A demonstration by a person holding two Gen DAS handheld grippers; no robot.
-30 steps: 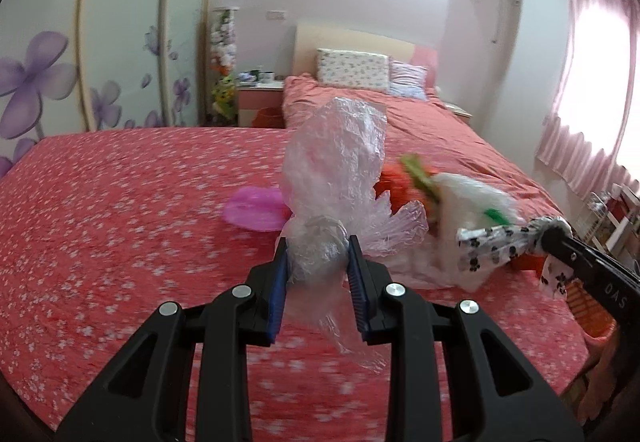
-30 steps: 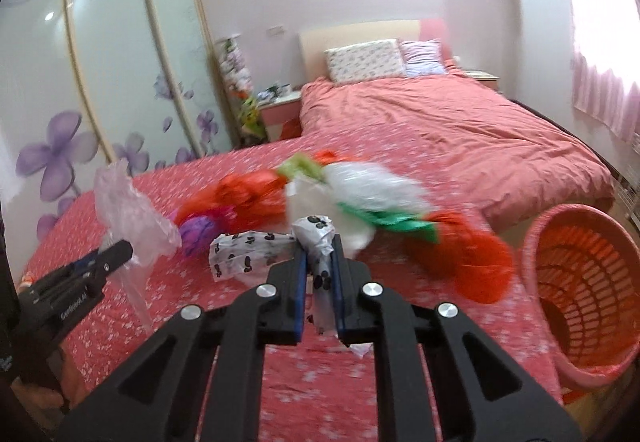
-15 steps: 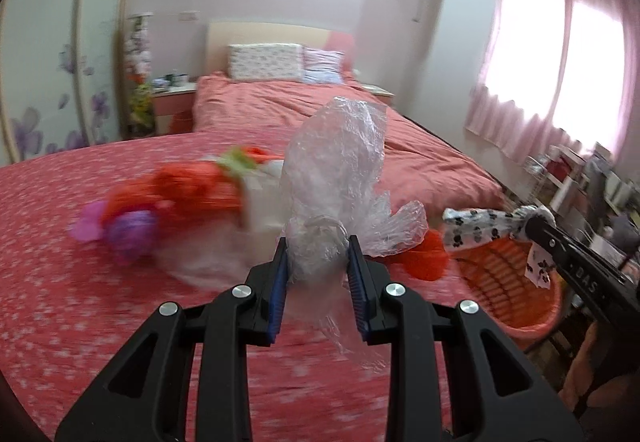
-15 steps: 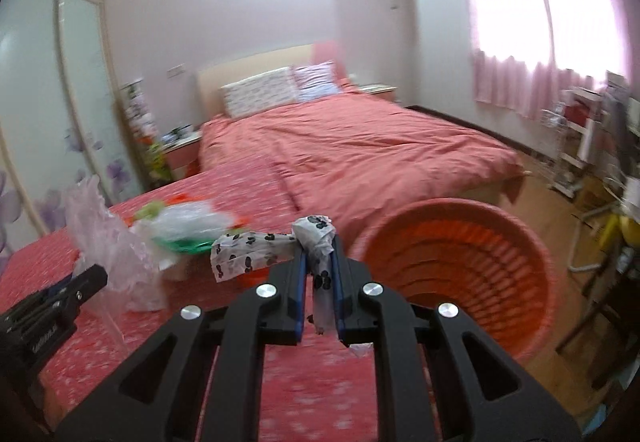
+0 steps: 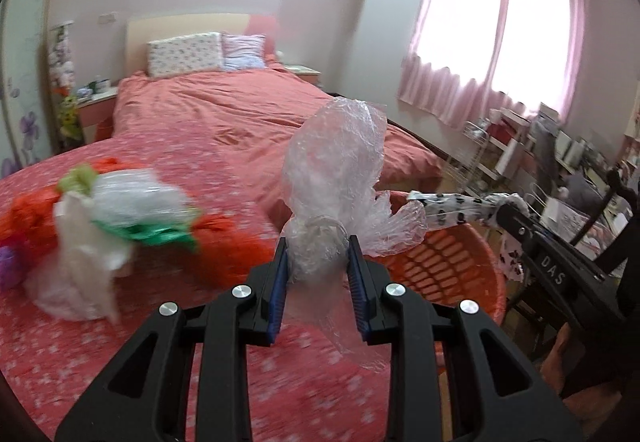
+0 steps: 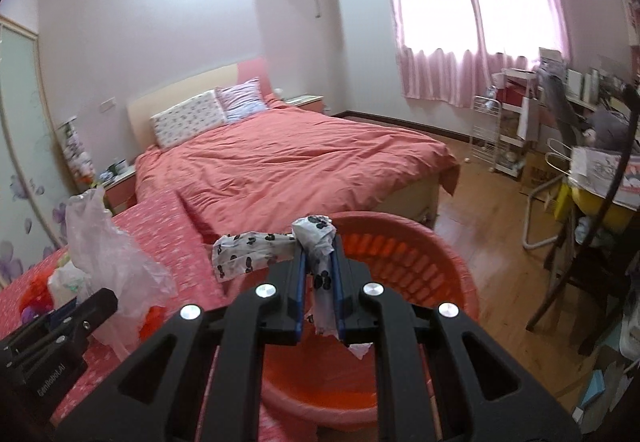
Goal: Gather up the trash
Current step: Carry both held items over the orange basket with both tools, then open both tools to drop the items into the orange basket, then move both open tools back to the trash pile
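Observation:
My left gripper (image 5: 318,266) is shut on a crumpled clear plastic bag (image 5: 338,166), held above the bed edge beside the orange basket (image 5: 444,254). My right gripper (image 6: 318,270) is shut on a white wrapper with black paw prints (image 6: 256,252), held over the orange basket (image 6: 404,254). The wrapper (image 5: 452,204) and the right gripper (image 5: 508,214) also show in the left wrist view. The clear bag (image 6: 104,242) shows at the left of the right wrist view. A pile of white, green, orange and purple bags (image 5: 100,210) lies on the red flowered bedspread (image 5: 120,342).
A second bed (image 6: 288,162) with pillows stands behind. A wire rack (image 6: 486,134), a chair (image 6: 580,254) and cluttered shelves (image 6: 560,90) stand on the wooden floor at the right. A nightstand (image 5: 92,110) stands at the far left.
Both grippers have swung to the right with their trash; the basket has come closer and now lies right under the right gripper. The bag pile has slid to the left of view.

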